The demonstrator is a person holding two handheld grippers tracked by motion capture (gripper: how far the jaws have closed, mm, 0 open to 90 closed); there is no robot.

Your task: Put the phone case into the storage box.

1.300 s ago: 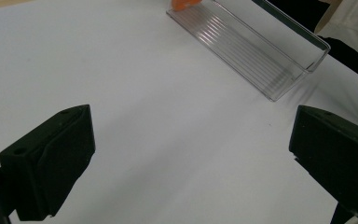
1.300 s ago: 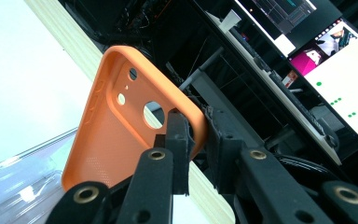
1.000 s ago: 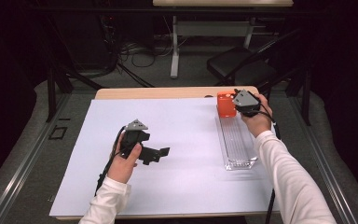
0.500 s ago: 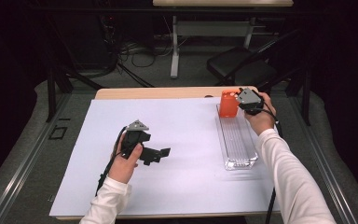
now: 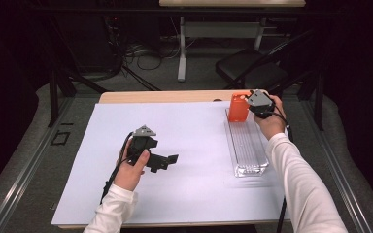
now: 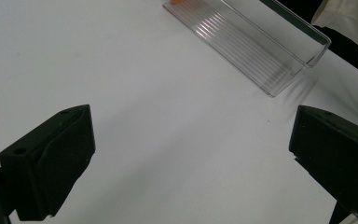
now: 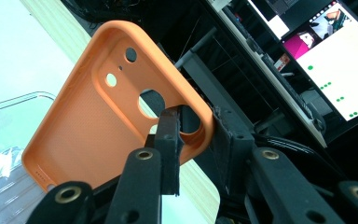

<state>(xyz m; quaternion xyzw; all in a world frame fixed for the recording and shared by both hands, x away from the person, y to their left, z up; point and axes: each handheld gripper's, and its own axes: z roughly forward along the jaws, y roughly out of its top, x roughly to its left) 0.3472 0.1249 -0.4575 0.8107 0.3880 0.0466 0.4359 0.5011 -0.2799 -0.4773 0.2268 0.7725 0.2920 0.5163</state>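
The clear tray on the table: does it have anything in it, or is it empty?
Empty. The clear tray shows only its bare ribbed floor in the high view, and the orange phone case is held above its far end by the right gripper.

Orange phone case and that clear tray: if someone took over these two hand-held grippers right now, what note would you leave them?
Left gripper: open, nothing between its jaws, low over the white sheet.
Right gripper: at the far end of the clear tray. One jaw is inside the orange phone case, the other outside its rim. The jaws have just been opening, and I cannot tell if the pads press the rim.
Done: the case is at the tray's far end, standing up on end.
Left, as I judge it: lay the case flat in the tray, then draw the right gripper clear.
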